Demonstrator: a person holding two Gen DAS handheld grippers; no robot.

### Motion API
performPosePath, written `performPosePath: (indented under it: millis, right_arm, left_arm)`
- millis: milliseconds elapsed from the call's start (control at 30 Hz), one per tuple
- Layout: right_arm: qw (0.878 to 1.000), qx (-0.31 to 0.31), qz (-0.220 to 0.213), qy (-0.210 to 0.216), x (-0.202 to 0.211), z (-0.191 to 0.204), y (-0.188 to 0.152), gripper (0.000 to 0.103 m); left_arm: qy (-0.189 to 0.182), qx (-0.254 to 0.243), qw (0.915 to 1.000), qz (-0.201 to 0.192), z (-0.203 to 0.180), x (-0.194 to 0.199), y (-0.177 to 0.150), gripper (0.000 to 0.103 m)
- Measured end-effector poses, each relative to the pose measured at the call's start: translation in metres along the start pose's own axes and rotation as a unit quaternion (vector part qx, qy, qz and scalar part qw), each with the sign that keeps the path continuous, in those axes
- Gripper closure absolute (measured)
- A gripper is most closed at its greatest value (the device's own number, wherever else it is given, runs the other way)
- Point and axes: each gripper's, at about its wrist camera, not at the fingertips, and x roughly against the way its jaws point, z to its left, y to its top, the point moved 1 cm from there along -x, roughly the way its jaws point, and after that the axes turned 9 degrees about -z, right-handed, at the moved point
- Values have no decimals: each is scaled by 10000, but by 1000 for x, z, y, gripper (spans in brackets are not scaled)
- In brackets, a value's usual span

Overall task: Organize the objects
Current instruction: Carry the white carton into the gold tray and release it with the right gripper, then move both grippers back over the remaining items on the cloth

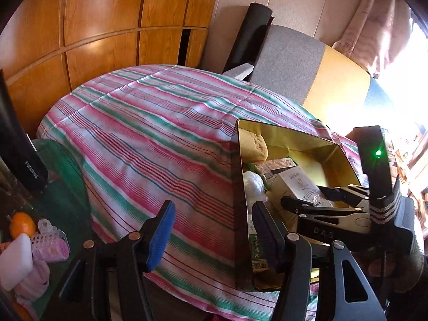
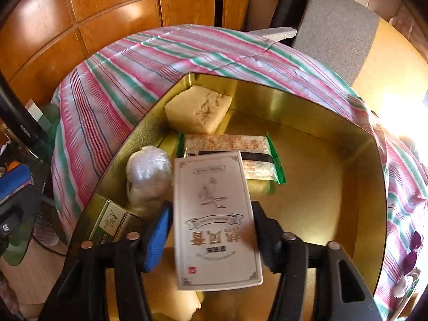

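Observation:
A gold tin box (image 2: 307,101) stands open on the striped cloth (image 1: 149,133); it also shows in the left wrist view (image 1: 294,139). Inside lie a yellow sponge (image 2: 199,111), a green-edged snack packet (image 2: 240,147), a clear plastic ball (image 2: 148,171) and a green tea box (image 2: 111,222). My right gripper (image 2: 211,230) is shut on a white printed box (image 2: 214,219) and holds it over the tin. It appears in the left wrist view (image 1: 315,200) too. My left gripper (image 1: 211,232) is open and empty, left of the tin's wall.
At the far left lie an orange (image 1: 21,224), a pink hair roller (image 1: 50,243) and a white block (image 1: 16,259) beside a black speaker (image 1: 24,157). A grey chair (image 1: 289,61) and wooden cabinets (image 1: 107,26) stand behind the table.

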Motion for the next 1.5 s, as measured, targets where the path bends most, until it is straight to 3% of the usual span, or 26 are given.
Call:
performPosePath:
  millis: [433,767,1000,1267,1500]
  right_arm:
    - [9925,-705,-868,-488,74,-46,-14,30]
    - [9809,-1214,-1128,-1014,123,-103,-50,30]
    - [9672,-1685,-1156,-1511,150,-167,-80,30]
    - [9417,-2237,-1039,-2289,181,-260,-125,30]
    - [8956,-2962,-1041,-3151,221,-353,-177,30]
  left_arm:
    - [134,-867,9930,-795,-48,46,14,39]
    - [-110,-1370,9869,-842,-91,56,13,39]
    - [-295,-1752,9813,-737,-125,53,5,38]
    - [-665,-2266,9703,-520,-179,38,-2,37]
    - [-1289,-2694,9541,-223,-250,22,-8,36]
